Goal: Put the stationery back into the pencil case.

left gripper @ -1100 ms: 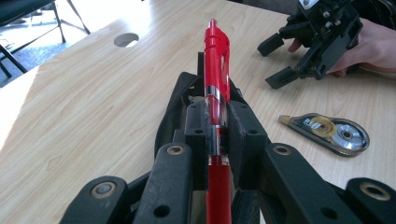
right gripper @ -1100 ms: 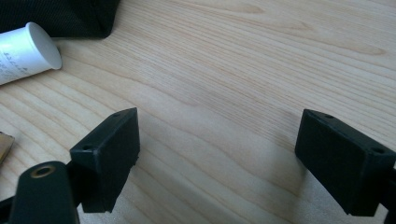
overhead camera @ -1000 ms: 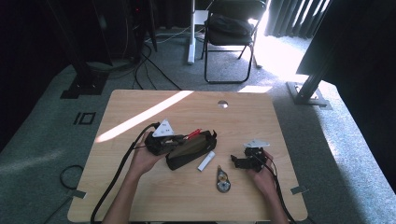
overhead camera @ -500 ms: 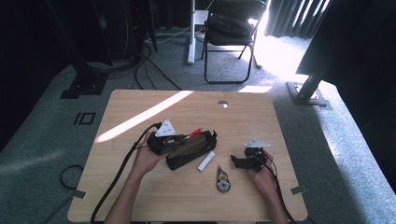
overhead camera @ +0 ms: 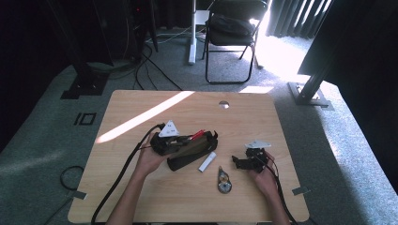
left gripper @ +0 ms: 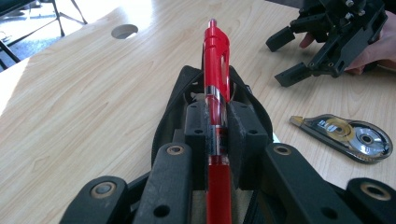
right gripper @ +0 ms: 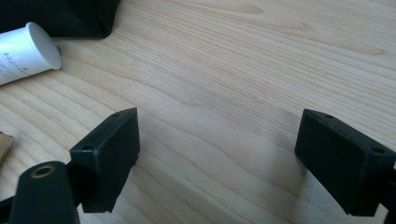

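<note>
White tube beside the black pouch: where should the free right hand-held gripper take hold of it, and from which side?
Probably mid-body on the white tube, coming from above with the jaws across its narrow width. It lies flat and slanted on the table, just off the black pouch. The right hand-held gripper is open with nothing between its jaws.

Overhead table (overhead camera: 141, 108) view, two close-ups
</note>
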